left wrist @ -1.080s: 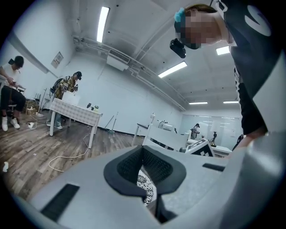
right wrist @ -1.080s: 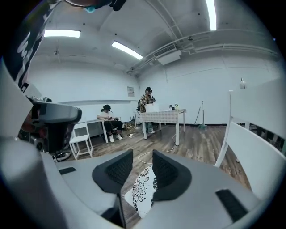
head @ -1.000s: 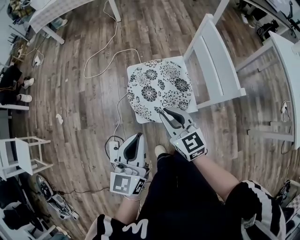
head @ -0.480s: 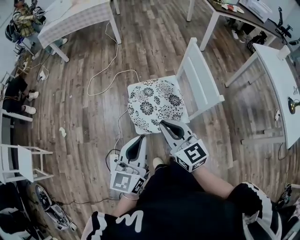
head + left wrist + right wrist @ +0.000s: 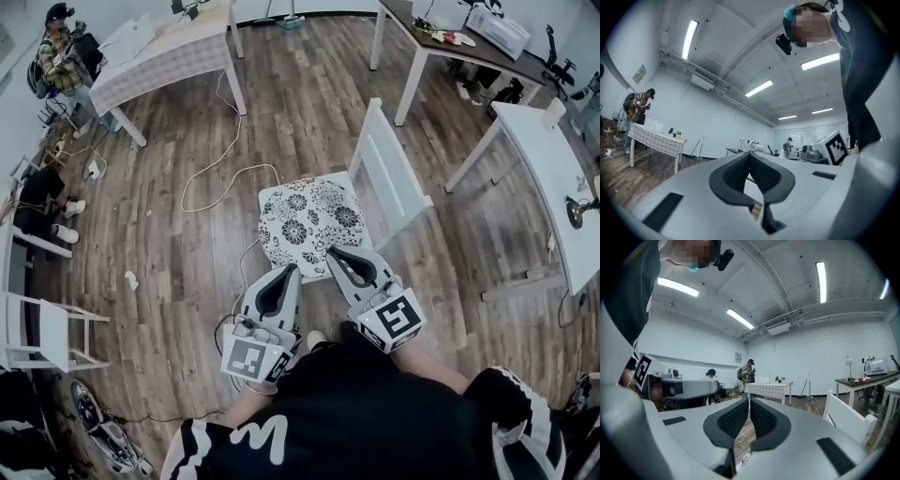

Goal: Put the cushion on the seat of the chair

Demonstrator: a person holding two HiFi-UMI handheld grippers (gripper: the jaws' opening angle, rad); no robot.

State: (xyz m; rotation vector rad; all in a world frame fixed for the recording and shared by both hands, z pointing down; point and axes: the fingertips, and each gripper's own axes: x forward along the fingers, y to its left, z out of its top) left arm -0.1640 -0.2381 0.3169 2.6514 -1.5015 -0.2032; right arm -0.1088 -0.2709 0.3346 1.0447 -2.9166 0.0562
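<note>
In the head view the cushion (image 5: 309, 221), black-and-white flowered, lies flat on the seat of the white chair (image 5: 392, 176) and covers it edge to edge. It is close to square, so I see no clear long axis; its sides run with the seat's edges, one side along the backrest at the picture's right. My left claw (image 5: 290, 270) hangs over the floor (image 5: 178, 253) just off the cushion's near edge. My right claw (image 5: 332, 251) overlaps that edge, and I cannot tell if it touches. Both point away from me, towards the chair. The floor is brown wood planks, with a white cable (image 5: 208, 184) looping left of the chair. A checked-cloth table (image 5: 169, 52) stands far left and a white table (image 5: 548, 159) at the right. In the left gripper view my left claw's pads are pressed together with nothing between them, pointing level across a white room under strip lights (image 5: 690, 40). In the right gripper view my right claw's pads are likewise pressed together and empty. A sliver of the flowered cushion shows below the tips, and the chair's backrest stands to the right.
</note>
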